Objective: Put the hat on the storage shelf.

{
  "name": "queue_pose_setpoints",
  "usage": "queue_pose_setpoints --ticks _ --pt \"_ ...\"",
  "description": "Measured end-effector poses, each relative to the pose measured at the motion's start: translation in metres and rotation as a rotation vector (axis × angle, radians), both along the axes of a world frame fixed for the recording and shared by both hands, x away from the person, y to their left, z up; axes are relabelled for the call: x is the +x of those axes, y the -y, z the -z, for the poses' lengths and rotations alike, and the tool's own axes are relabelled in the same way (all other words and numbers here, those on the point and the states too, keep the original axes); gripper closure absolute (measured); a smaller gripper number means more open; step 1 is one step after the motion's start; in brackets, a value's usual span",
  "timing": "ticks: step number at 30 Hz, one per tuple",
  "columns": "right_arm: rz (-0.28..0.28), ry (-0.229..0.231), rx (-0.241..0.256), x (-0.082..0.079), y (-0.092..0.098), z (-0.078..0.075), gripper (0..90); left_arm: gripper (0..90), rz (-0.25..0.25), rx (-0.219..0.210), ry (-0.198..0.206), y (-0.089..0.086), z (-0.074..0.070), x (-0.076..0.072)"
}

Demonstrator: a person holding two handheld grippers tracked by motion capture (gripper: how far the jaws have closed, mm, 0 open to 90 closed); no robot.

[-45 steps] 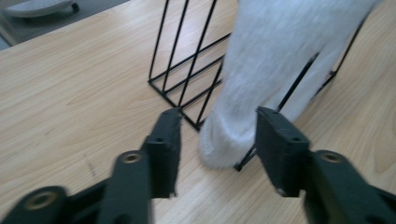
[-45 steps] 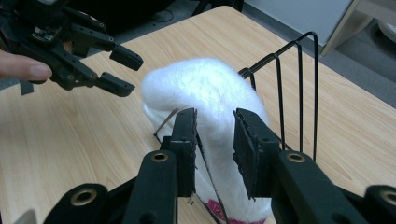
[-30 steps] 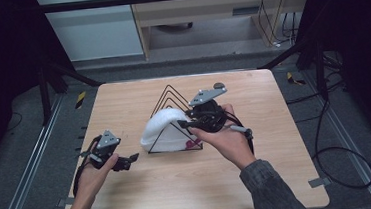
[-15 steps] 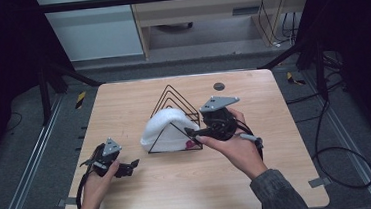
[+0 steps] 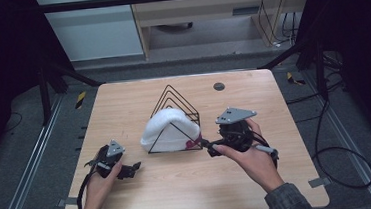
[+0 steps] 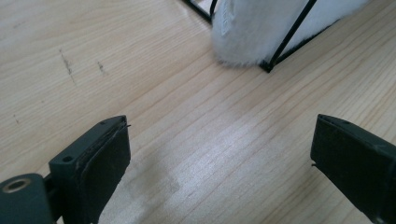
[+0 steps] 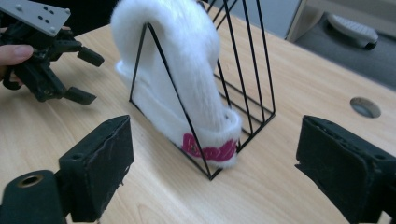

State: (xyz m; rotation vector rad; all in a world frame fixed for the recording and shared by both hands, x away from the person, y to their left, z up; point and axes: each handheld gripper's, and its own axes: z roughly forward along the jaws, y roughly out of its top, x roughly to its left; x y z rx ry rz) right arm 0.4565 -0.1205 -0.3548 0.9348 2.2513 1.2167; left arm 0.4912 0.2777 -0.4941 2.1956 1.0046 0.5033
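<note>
**White fleece hat on a wire rack, both grippers clear of it**

At the centre of the wooden worktop we see a black wire rack made of triangular frames. A white fleece hat is draped over its front frames, and its cuff, with pink lettering, rests low at the rack's right front corner. The left gripper is held in the person's left hand just above the worktop, near the rack's left front corner but apart from it; we see its jaws standing wide apart with bare wood between them. The right gripper is held in the right hand, pointing at the lettered cuff, close to it; we see its jaws likewise wide apart, holding nothing. A round grommet hole lies behind the rack.
</note>
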Motion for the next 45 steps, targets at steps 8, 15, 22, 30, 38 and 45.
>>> queue_pose_setpoints --ticks 8,15,22,30,38,45 --pt "0.011 -0.008 -0.002 -0.016 0.028 0.009 9.0 3.2 -0.008 -0.031 -0.024 -0.005 0.012 0.004" --pt "0.071 -0.013 -0.011 -0.025 0.055 0.019 9.9 0.0 0.012 -0.037 -0.023 -0.006 0.014 0.005" --pt "0.148 -0.017 -0.027 -0.029 0.076 0.032 10.0 0.0 0.023 -0.037 -0.026 -0.006 0.014 0.005" --pt "0.237 -0.051 -0.049 -0.022 0.098 0.061 12.2 0.0 0.032 -0.037 -0.027 -0.006 0.014 0.005" --pt "0.253 -0.097 -0.044 -0.02 0.109 0.084 12.0 0.0 0.033 -0.038 -0.028 -0.006 0.014 0.005" --pt "0.262 -0.12 -0.05 -0.015 0.116 0.095 11.3 0.0 0.032 -0.037 -0.028 -0.006 0.014 0.005"
